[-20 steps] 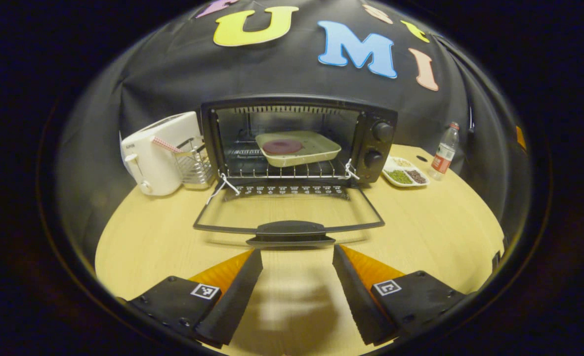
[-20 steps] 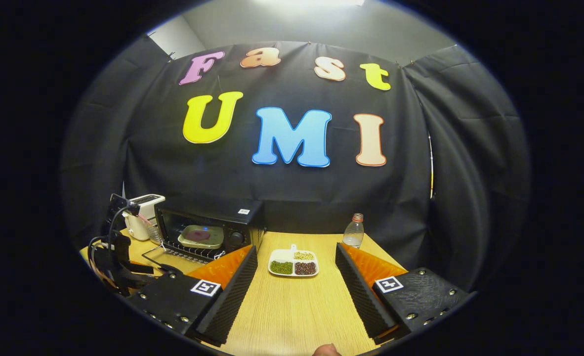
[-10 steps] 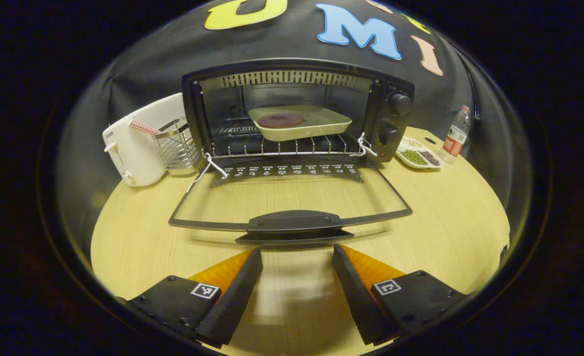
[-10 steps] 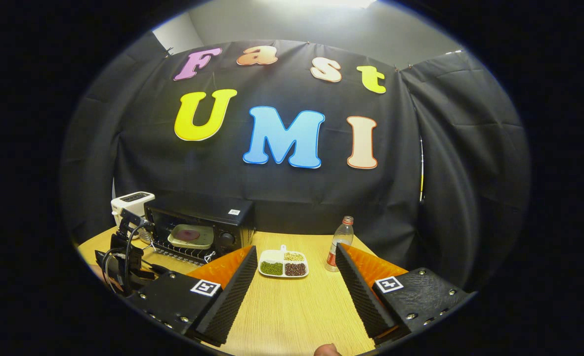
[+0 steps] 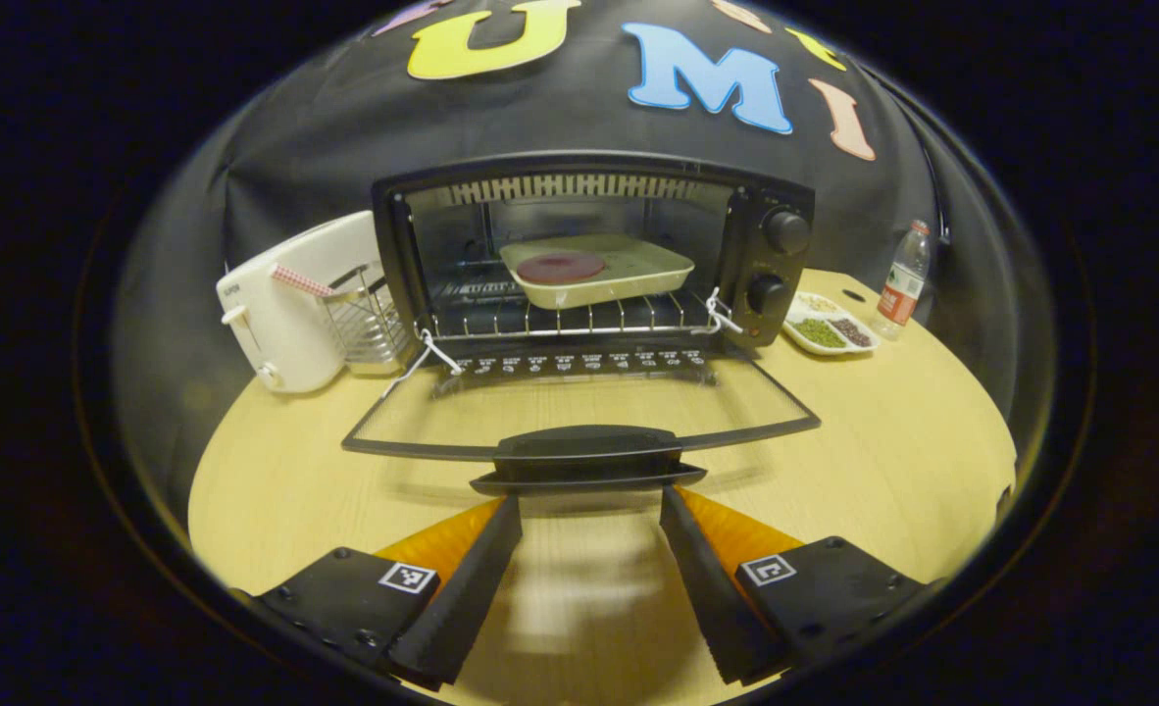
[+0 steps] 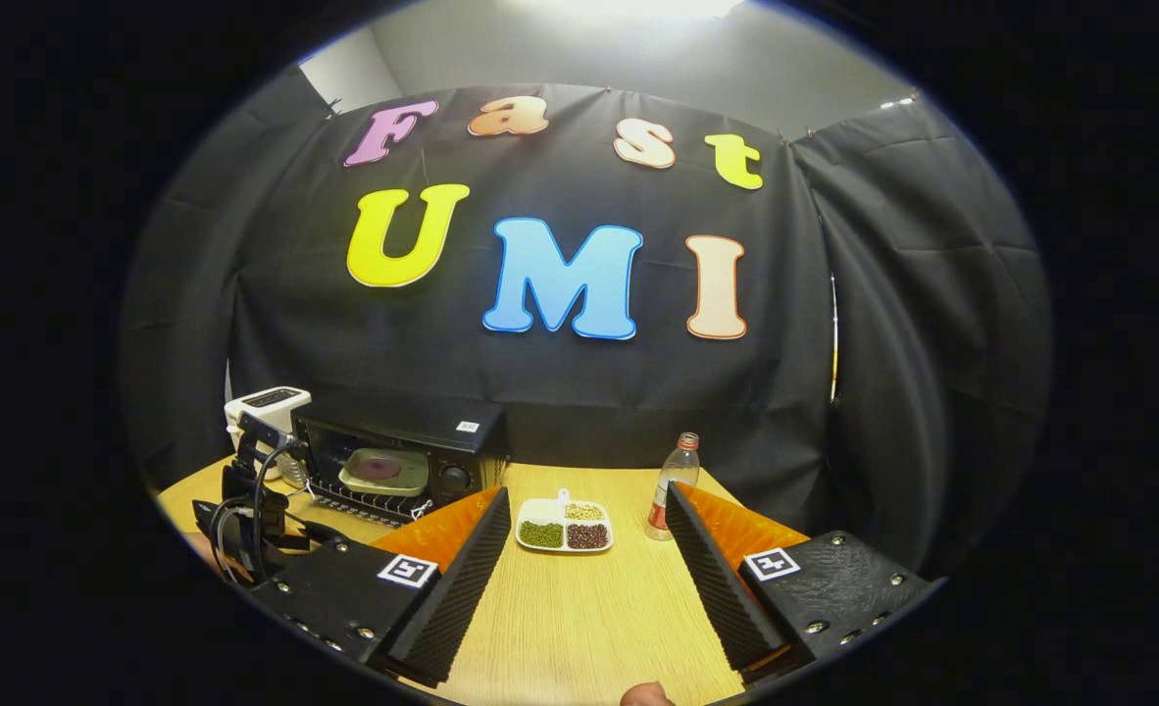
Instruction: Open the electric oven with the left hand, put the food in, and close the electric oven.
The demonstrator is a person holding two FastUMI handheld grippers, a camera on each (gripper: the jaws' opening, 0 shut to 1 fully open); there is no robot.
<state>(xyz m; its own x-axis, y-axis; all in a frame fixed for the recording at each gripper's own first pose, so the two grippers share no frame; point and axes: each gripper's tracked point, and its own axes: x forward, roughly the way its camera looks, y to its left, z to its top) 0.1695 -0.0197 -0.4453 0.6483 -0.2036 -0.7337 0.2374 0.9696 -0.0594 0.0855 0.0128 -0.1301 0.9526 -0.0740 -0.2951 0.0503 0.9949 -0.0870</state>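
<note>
Standing left on the counter (image 5: 834,471), the toaster (image 5: 285,304) neighbours the electric oven (image 5: 589,250), door (image 5: 579,412) down, food (image 5: 560,267) inside on its tray (image 5: 638,270). Left gripper (image 5: 589,510) gapes wide just before the door handle (image 5: 587,456); right gripper (image 6: 587,520) hangs wide, empty.

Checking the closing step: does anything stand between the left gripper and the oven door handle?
Nothing visible does. The left gripper is open just short of the door handle, with bare table between. The tray sits inside on the rack.

Divided dish (image 6: 564,525) contents too small to identify
</note>
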